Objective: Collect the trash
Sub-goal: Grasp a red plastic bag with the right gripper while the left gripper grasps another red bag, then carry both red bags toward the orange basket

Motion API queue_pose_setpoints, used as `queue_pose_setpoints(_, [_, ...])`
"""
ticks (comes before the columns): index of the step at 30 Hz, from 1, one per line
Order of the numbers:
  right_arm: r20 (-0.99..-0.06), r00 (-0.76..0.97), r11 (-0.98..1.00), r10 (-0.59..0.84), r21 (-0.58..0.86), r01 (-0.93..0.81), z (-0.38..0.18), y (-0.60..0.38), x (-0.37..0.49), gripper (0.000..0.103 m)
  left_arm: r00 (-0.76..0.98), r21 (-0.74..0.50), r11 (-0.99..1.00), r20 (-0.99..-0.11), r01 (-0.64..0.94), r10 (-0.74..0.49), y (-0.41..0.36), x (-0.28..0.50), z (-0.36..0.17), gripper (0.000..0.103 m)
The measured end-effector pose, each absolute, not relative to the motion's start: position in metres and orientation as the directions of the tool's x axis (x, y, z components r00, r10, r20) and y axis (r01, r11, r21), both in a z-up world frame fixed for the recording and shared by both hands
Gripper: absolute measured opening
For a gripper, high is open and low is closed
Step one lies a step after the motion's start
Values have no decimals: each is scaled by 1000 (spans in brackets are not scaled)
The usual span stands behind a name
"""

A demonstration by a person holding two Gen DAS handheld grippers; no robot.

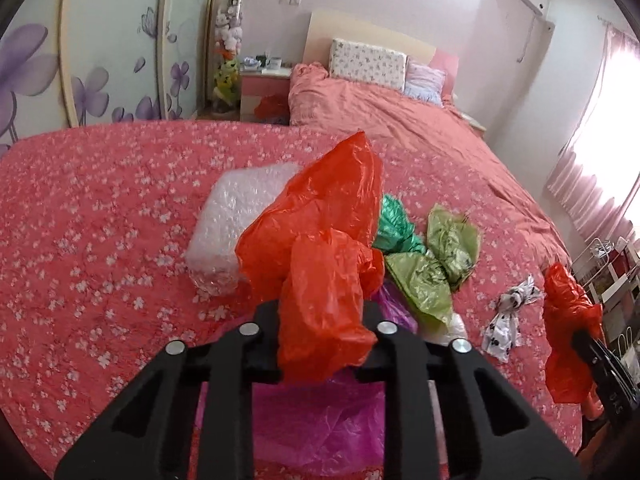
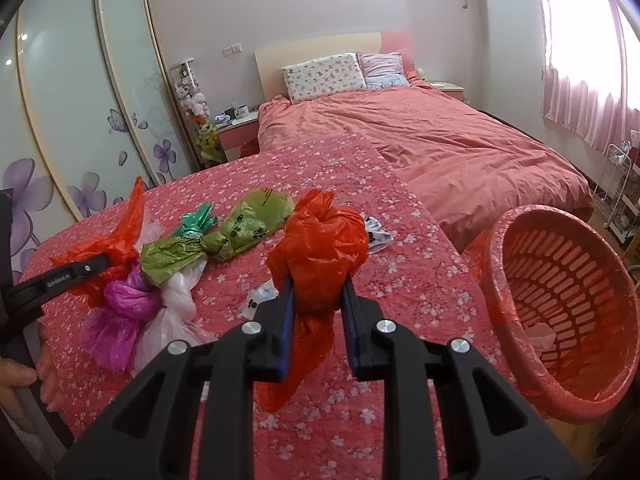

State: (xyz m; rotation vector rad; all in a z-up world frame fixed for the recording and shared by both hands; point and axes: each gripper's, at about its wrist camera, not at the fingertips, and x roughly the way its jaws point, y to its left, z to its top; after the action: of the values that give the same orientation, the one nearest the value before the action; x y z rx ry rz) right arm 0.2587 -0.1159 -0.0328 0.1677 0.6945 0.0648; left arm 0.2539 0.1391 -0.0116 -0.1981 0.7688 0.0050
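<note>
Right wrist view shows the largest things first: the bed (image 2: 360,208) with its pink flowered cover, and at 3 o'clock the red slotted basket (image 2: 560,304), tilted with its mouth toward the camera and lined with thin red plastic. Inside it, low on the wall, lies something pale and crumpled; I cannot tell what it is, and the rest of the basket looks empty.

I judge the step in hand is carrying: both tools already hold trash, and nothing of it is dropped yet. The right tool (image 2: 320,292) is narrow, its blue pads pressing a knotted red bag (image 2: 320,248) that hangs above the cover. The left tool (image 1: 324,320) is closed on another red bag (image 1: 320,240), which stands up in front of its camera; in the right wrist view this tool is at 9 o'clock.

The next move calls for swinging the right tool toward 3 o'clock until the bag is over the basket mouth, and only then letting the pads go.

Trash not yet collected lies on the bed: a bubble wrap bundle (image 1: 236,224), a light green bag (image 2: 224,240), a magenta bag (image 2: 124,312), a dark green bag (image 2: 196,224) and a small black-and-white bag (image 1: 508,316).
</note>
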Motion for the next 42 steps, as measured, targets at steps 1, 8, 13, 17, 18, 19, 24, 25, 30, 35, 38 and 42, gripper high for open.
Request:
queue_pose_setpoints(1, [-630,768,984,115,176,-3,-32,-116,258,22,729,-171,983,-681,-71,-66,139,250,-7,20])
queue_pose_setpoints(8, [-607,785,983,123,185,-11,-18,-119,245,22,763,-160,986,-643,-50,-66,133,242,19,20])
queue_pose_setpoints(13, [-592,797,982,123,189,-11,-9,-122,235,22,783,-155,988,-617,-19,-82,119,232,34,20])
queue_pose_setpoints(17, [-576,809,981,116,195,-2,-1,-132,227,22,793,-156,988,-601,11,-104,106,226,42,20])
queue_pose_setpoints(18, [-571,813,980,114,198,2,1,-135,225,22,794,-157,987,-598,18,-109,103,224,44,20])
queue_pose_setpoints(19, [-566,817,980,110,201,7,3,-138,222,22,796,-158,987,-593,29,-119,98,222,46,20])
queue_pose_setpoints(24, [-539,838,978,81,204,37,13,-155,209,22,798,-173,982,-581,70,-159,80,216,51,20])
queue_pose_setpoints(25, [-530,845,978,71,203,45,15,-159,205,22,798,-177,981,-577,82,-171,74,214,52,20])
queue_pose_setpoints(30, [-487,873,978,1,182,101,25,-180,188,22,789,-190,972,-572,138,-224,51,205,51,20])
queue_pose_setpoints(35, [-454,887,977,-88,133,164,30,-201,173,22,777,-196,958,-562,208,-284,22,202,50,20])
queue_pose_setpoints(38, [-446,886,973,-127,116,198,30,-216,167,23,762,-205,947,-562,249,-322,4,203,49,20])
queue_pose_setpoints(42, [-448,880,963,-158,126,237,29,-238,161,23,743,-208,930,-560,303,-367,-24,203,45,20])
